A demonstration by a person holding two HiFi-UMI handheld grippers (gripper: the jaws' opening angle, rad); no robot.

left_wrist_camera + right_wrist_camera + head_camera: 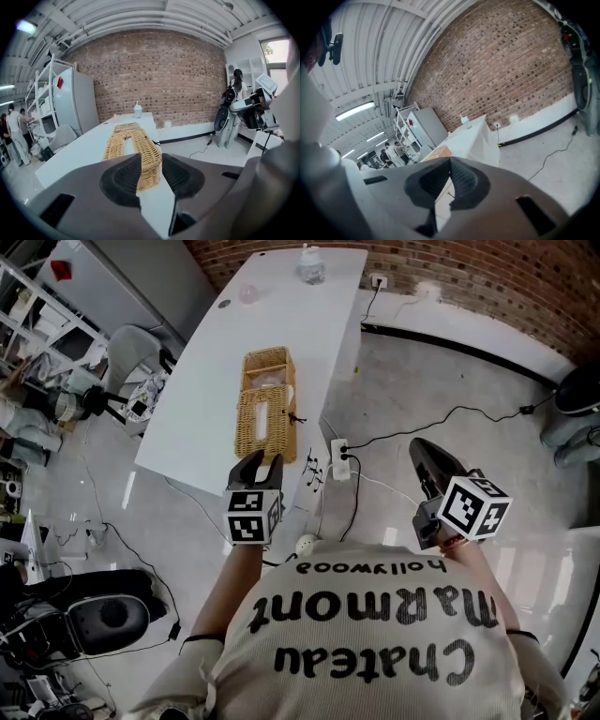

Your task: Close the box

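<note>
A wicker box [267, 370] stands open on the white table [202, 399]. Its slotted wicker lid [265, 424] lies flat on the near side, folded back toward me. My left gripper [258, 463] hovers at the lid's near end. In the left gripper view the lid [133, 150] runs away from the left gripper [151, 161]; the jaws stand apart with the lid's near edge showing in the gap, and no pad visibly presses on it. My right gripper [422, 451] hangs over the floor to the right of the table, and its fingertips [461, 174] meet with nothing between them.
A bottle [312, 263] and a small pink object [248, 293] sit at the table's far end. A power strip [340, 460] and cables lie on the floor by the table's right edge. A chair [141, 362] and shelves stand left. People stand by the fridge [75, 105].
</note>
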